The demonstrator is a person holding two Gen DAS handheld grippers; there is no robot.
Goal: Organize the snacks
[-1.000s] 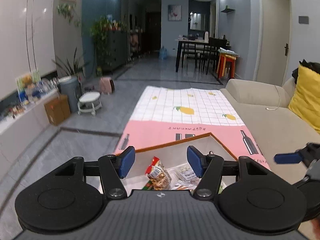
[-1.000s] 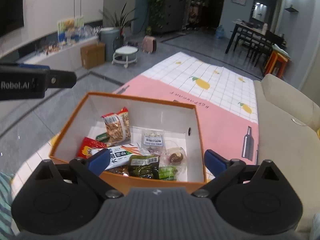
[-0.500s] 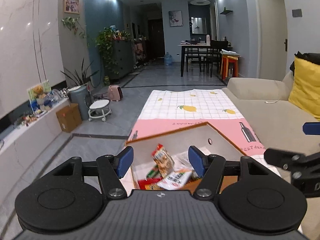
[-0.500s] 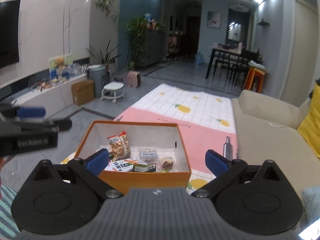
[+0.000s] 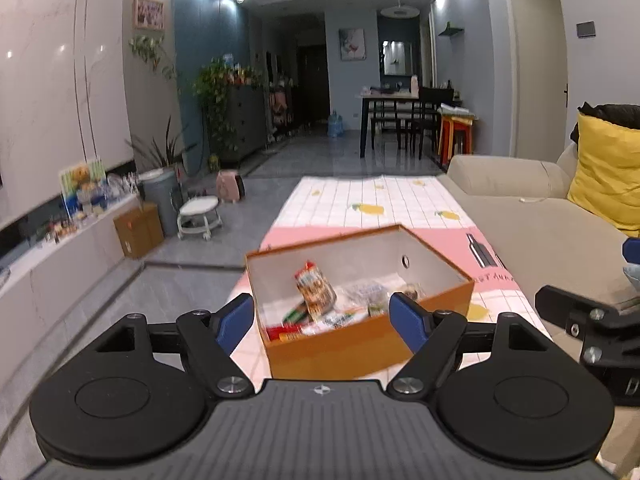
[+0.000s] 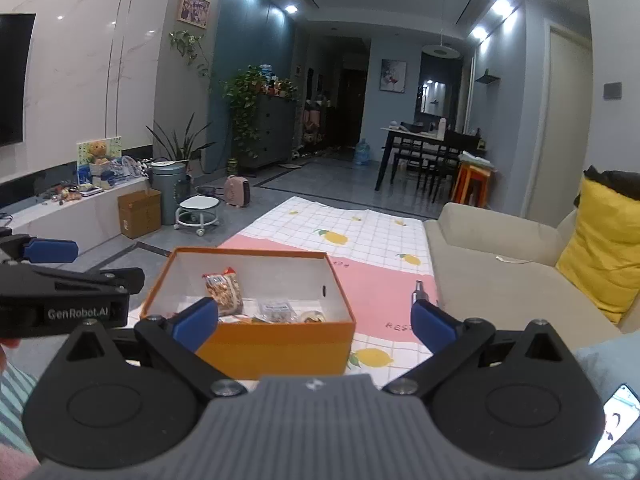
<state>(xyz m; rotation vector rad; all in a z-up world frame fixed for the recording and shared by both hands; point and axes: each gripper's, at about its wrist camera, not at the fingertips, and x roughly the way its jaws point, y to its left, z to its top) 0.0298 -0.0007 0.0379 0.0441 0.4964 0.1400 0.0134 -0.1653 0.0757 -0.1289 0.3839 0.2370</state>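
An orange box (image 5: 320, 350) (image 6: 276, 348) with white inner walls sits on the pink and white mat (image 5: 360, 200) (image 6: 384, 288). Several snack packets lie inside it, and a nut packet (image 5: 314, 290) (image 6: 224, 292) stands upright among them. My left gripper (image 5: 322, 318) hangs just short of the box's near wall, its jaws opening wide with nothing between them. The right gripper (image 6: 314, 320) is also held back from the box, open and empty. The left gripper's body (image 6: 64, 308) shows at the left edge of the right wrist view.
A beige sofa (image 6: 500, 268) with a yellow cushion (image 6: 604, 240) runs along the right of the mat. A phone (image 6: 614, 424) lies at the lower right. A white TV bench (image 6: 72, 216), cardboard box (image 6: 140, 212), stool (image 6: 198, 208) and bin stand at the left.
Both grippers have drawn back from over the box, so its whole outline now shows ahead of them. The left jaws have spread wider.
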